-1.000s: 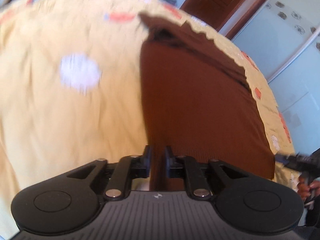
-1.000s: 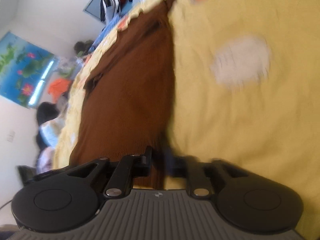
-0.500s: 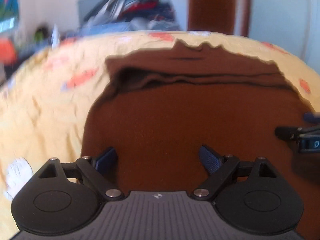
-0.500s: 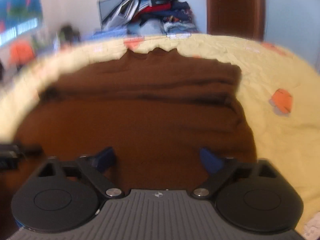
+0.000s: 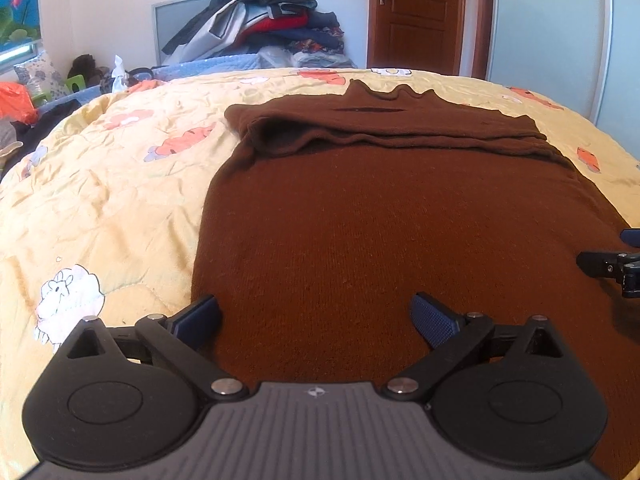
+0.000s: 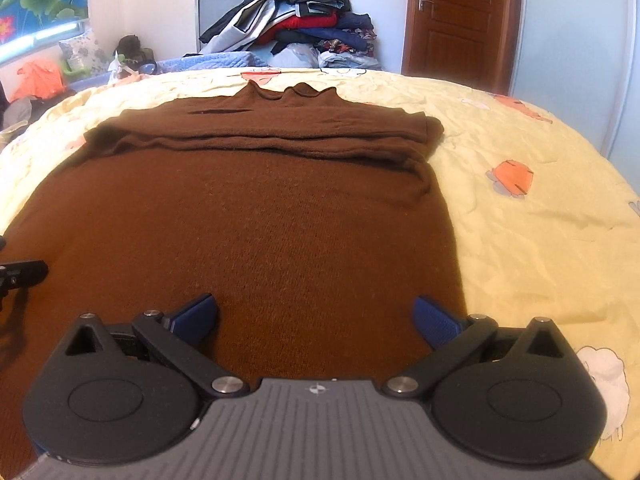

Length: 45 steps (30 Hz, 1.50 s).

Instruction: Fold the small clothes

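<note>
A brown knit sweater (image 5: 392, 216) lies flat on the yellow quilt, collar at the far end and sleeves folded across the chest in a band (image 5: 384, 134). It also shows in the right wrist view (image 6: 248, 216). My left gripper (image 5: 316, 318) is open and empty over the sweater's near left part. My right gripper (image 6: 316, 318) is open and empty over the near right part. Each gripper's tip shows at the other view's edge: the right one (image 5: 608, 266), the left one (image 6: 20, 274).
The yellow quilt (image 5: 100, 200) with orange and white cartoon prints covers the bed (image 6: 540, 220). A pile of clothes (image 5: 264, 20) lies beyond the far edge. A wooden door (image 5: 416, 12) and a pale wardrobe (image 5: 552, 28) stand at the back right.
Both grippers were shut on the sweater's edges one second ago. They have opened, let go, and swung to face along the sweater towards its collar.
</note>
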Motion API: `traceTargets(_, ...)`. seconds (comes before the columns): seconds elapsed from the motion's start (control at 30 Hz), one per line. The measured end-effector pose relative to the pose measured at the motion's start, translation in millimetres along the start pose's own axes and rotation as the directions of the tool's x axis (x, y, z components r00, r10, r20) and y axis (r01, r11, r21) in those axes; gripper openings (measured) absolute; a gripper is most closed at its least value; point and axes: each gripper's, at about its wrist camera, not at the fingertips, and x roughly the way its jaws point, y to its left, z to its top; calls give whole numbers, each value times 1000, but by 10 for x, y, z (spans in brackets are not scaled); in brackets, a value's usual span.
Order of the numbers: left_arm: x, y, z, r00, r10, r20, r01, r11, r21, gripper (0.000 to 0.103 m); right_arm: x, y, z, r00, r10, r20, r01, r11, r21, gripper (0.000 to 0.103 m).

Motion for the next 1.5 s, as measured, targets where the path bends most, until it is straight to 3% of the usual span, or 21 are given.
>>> traceTargets(1.23,-4,-3,-3,1000,3,2,-3,1000,0,103,4,15,-8,1000,-3,2,3,1000,1,103)
traceTargets(1.4,-62,-44,156,999,-10,-41,11,1000,29,103,-15,7,21,1000,3,-8,-3,1000,-2,103)
traceTargets(1.5,-104,-103,480,997,-21,74,12,993,114,103,-35,-91,218,998,61,1,-61,998,9,103)
